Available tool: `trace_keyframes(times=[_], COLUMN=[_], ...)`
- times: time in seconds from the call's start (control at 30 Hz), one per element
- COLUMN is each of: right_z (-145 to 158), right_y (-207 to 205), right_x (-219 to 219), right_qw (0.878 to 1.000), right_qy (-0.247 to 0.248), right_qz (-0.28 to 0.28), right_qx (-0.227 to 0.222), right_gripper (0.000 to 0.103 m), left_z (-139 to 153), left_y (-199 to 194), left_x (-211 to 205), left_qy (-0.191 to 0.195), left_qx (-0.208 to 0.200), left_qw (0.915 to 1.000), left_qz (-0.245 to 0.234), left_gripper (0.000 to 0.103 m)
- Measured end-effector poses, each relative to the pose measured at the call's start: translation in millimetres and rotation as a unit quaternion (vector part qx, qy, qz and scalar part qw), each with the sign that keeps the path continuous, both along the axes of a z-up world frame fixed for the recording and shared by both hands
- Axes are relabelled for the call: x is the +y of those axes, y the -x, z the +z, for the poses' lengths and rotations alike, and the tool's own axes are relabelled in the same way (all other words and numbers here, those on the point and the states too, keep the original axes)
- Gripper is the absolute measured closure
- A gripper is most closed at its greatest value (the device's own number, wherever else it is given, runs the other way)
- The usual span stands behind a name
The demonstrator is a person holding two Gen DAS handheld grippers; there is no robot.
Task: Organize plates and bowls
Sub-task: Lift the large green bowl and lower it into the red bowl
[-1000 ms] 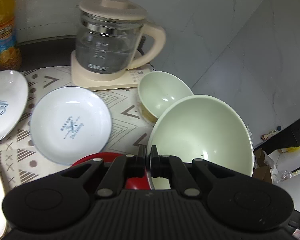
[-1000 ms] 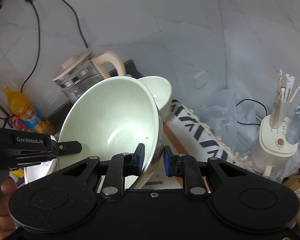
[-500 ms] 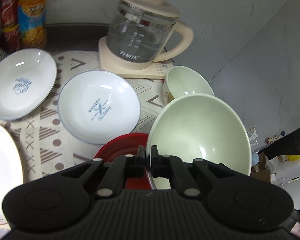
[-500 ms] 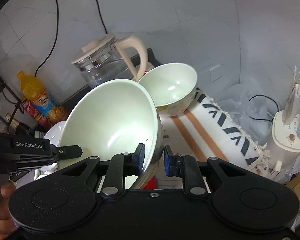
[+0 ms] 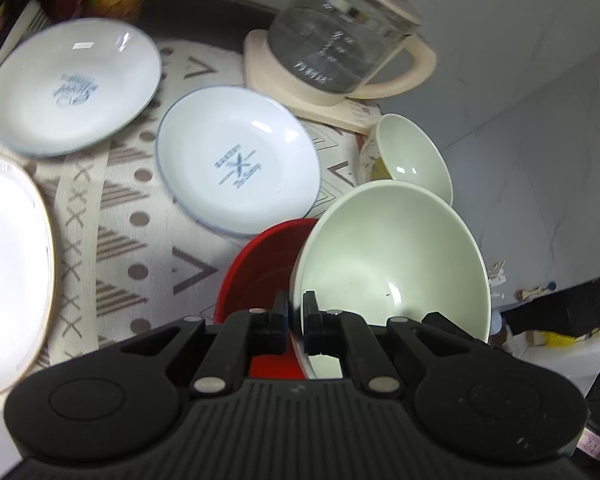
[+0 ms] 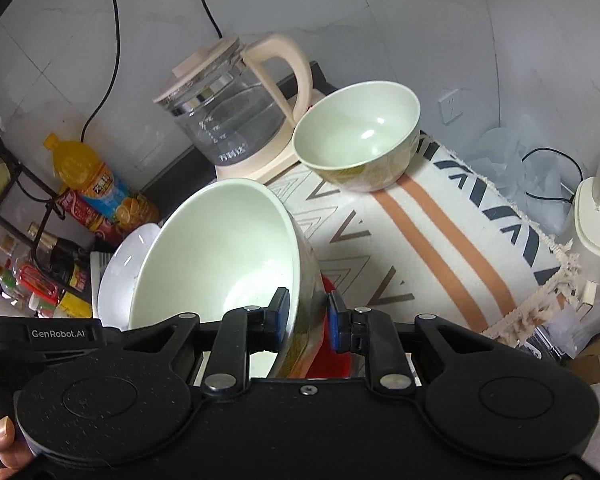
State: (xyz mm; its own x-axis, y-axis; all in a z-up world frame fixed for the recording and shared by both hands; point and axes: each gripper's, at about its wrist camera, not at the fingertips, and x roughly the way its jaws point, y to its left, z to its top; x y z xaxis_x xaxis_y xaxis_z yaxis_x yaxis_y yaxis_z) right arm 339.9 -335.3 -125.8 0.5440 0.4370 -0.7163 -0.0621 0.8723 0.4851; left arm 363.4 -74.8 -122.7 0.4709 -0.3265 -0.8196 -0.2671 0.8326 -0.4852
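Observation:
My left gripper is shut on the rim of a large pale green bowl. My right gripper is shut on the same bowl, gripping its rim from the other side. The bowl is tilted, partly over a red bowl on the patterned cloth; the red bowl shows under it in the right wrist view. A smaller green bowl stands beyond, by the kettle. Two white plates with blue prints lie to the left. A gold-rimmed white plate is at far left.
A glass kettle on a cream base stands at the back. Drink bottles and sauce bottles stand at left. A white appliance sits beyond the cloth's right edge. The cloth has a fringed edge.
Both grippers have tipped downward with the large green bowl, lowering it toward the red bowl. More of the cloth and plates has come into view.

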Motion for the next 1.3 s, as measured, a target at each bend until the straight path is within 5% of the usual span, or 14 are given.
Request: trace_keyframes(times=[0.17,0.57,1.3], right_z=[-8,-20,-21], right_y=[0,1,-15], right_x=[1,14,33], right_qw=[1.000,0.999,0.995], right_qy=[-0.011,0.029,0.086], right_qz=[-0.002,0.005,0.040], right_qx=[0.020,0.033,0.018], right_gripper=[0.083,0.083,0.092], left_z=[-17,-36,-10], left_y=[6,2,-2], left_x=[7,4,11], left_qy=[0.021,0.001,-0.021], left_qx=[0.027,0.072,0.080], left_qw=[0.9993,0.9971,0.9958], left_qz=[0.016,0.022,0.038], left_gripper=[0.099,0.099,0.095])
